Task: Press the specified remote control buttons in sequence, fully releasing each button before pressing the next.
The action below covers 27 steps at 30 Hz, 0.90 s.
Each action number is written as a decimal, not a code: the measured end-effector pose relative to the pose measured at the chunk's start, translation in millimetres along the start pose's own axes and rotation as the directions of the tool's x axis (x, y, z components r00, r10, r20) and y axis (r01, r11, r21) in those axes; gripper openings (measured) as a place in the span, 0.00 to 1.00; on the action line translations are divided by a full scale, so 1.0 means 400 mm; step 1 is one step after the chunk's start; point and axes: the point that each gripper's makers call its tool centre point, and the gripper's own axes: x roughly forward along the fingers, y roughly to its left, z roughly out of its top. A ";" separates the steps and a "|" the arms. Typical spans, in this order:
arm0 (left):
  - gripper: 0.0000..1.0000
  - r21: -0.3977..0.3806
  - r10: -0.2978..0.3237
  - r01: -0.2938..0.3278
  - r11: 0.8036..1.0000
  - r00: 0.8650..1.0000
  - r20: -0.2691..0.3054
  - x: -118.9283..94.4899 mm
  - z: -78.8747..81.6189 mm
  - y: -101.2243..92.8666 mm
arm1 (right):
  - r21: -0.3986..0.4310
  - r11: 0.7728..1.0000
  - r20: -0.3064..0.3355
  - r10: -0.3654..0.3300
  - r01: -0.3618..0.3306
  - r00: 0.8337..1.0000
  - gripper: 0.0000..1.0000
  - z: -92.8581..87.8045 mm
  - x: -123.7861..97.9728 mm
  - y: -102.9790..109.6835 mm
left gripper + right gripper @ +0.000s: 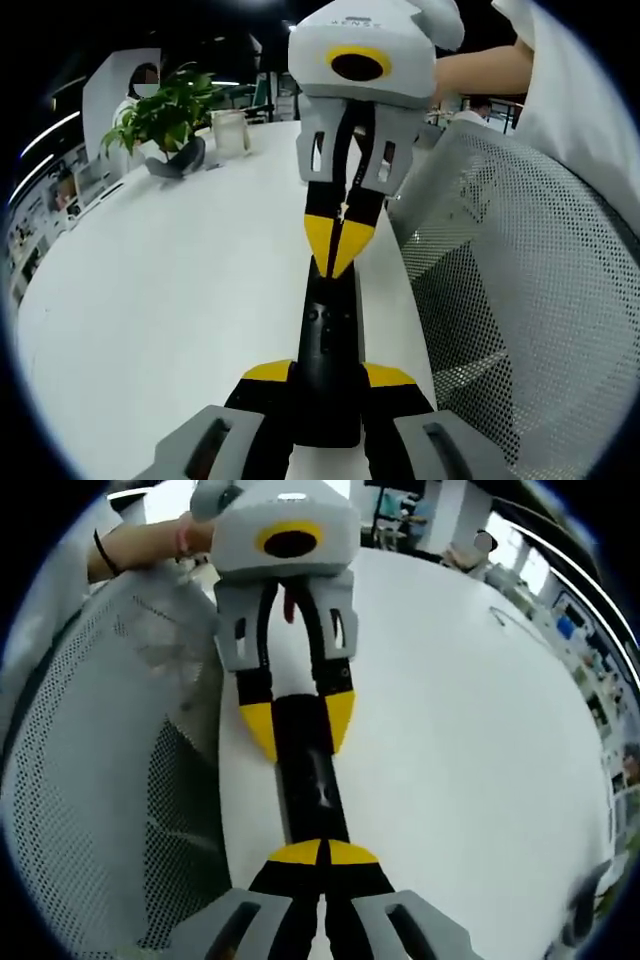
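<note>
One black remote (325,375) lies on one white table (180,300). Two grippers meet over it, the left gripper (327,378) and the right gripper (339,245). At the table's far edge stand one potted plant (165,115) and one glass jar (230,132). One mesh chair (520,290) is beside the table's edge.

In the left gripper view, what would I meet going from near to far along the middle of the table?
Left gripper clamped on the black remote → right gripper, tips together over the remote's far end → white table → potted plant and glass jar.
</note>
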 end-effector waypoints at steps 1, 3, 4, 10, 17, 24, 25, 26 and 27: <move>0.24 0.000 0.000 0.000 1.000 1.000 0.000 0.000 0.000 0.000 | 0.018 1.000 0.007 0.009 -0.009 1.000 0.00 -0.002 -0.001 0.002; 0.24 -0.001 0.001 -0.001 1.000 1.000 0.001 0.000 0.000 0.000 | 0.026 1.000 0.015 0.012 -0.012 1.000 0.00 -0.003 -0.003 0.003; 0.24 -0.001 0.000 0.000 1.000 1.000 0.001 0.000 0.000 0.000 | 0.021 1.000 0.015 0.007 -0.008 1.000 0.00 -0.001 -0.002 0.005; 0.24 0.001 0.000 0.000 1.000 1.000 0.001 -0.001 -0.001 -0.001 | -0.012 1.000 0.003 -0.002 0.002 1.000 0.07 0.000 0.004 0.005; 0.24 0.014 0.000 0.000 1.000 1.000 -0.003 -0.002 -0.003 -0.001 | -0.264 0.964 -0.040 0.008 -0.019 0.999 0.06 0.007 0.010 0.019; 0.24 0.016 0.001 -0.001 1.000 1.000 -0.002 -0.001 -0.002 0.001 | -0.225 0.972 -0.083 0.053 -0.071 0.995 0.06 0.009 0.012 0.007; 0.24 0.017 0.002 -0.002 1.000 1.000 -0.004 -0.001 -0.002 0.001 | -0.198 0.977 -0.096 0.063 -0.081 0.993 0.06 0.006 0.011 0.010; 0.24 0.017 0.002 -0.002 1.000 1.000 -0.005 -0.001 -0.002 0.001 | -0.181 0.980 -0.102 0.069 -0.087 0.992 0.06 0.007 0.012 0.008; 0.24 0.017 0.002 -0.002 1.000 1.000 -0.005 -0.001 -0.002 0.001 | -0.153 0.984 -0.107 0.074 -0.090 0.992 0.06 0.006 0.012 0.009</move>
